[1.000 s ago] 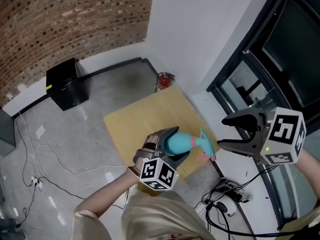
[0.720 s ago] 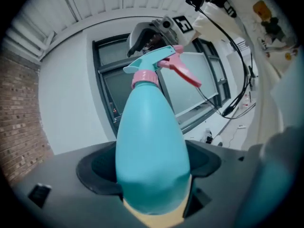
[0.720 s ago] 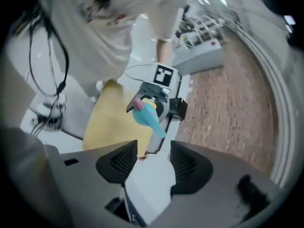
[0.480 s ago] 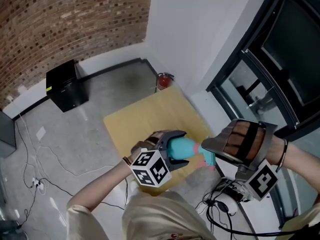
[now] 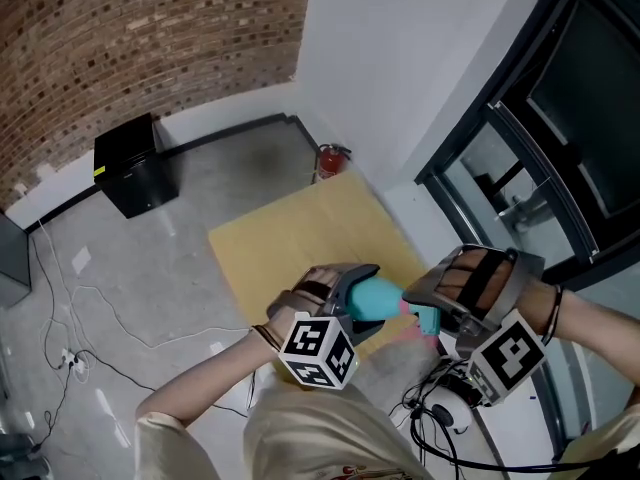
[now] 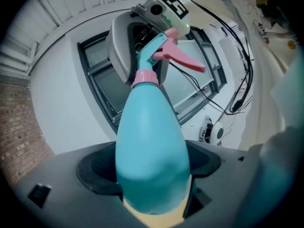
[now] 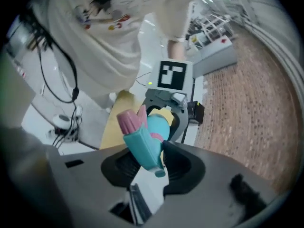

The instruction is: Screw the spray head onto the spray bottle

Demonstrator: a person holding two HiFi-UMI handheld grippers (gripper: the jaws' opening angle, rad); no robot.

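Observation:
A teal spray bottle (image 5: 372,295) is held in the air over the wooden table's near edge, with my left gripper (image 5: 358,290) shut on its body (image 6: 149,151). Its teal spray head (image 6: 159,46) sits on a pink collar (image 6: 144,77), the pink trigger (image 6: 183,61) sticking out to the side. My right gripper (image 5: 428,306) comes in from the right. Its jaws have just been closing and now hold the spray head (image 7: 142,144) between them, the pink nozzle (image 7: 127,120) poking out. The bottle's body (image 7: 159,125) shows behind it.
The light wooden table (image 5: 290,228) lies below both hands. A red fire extinguisher (image 5: 328,161) stands by the white wall, and a black box (image 5: 135,165) sits on the grey floor at left. Cables (image 5: 450,398) lie at the lower right beside the dark window frame (image 5: 500,138).
My right gripper has dropped from the upper right, rolled over and closed around the spray head. The left gripper with the bottle has shifted slightly.

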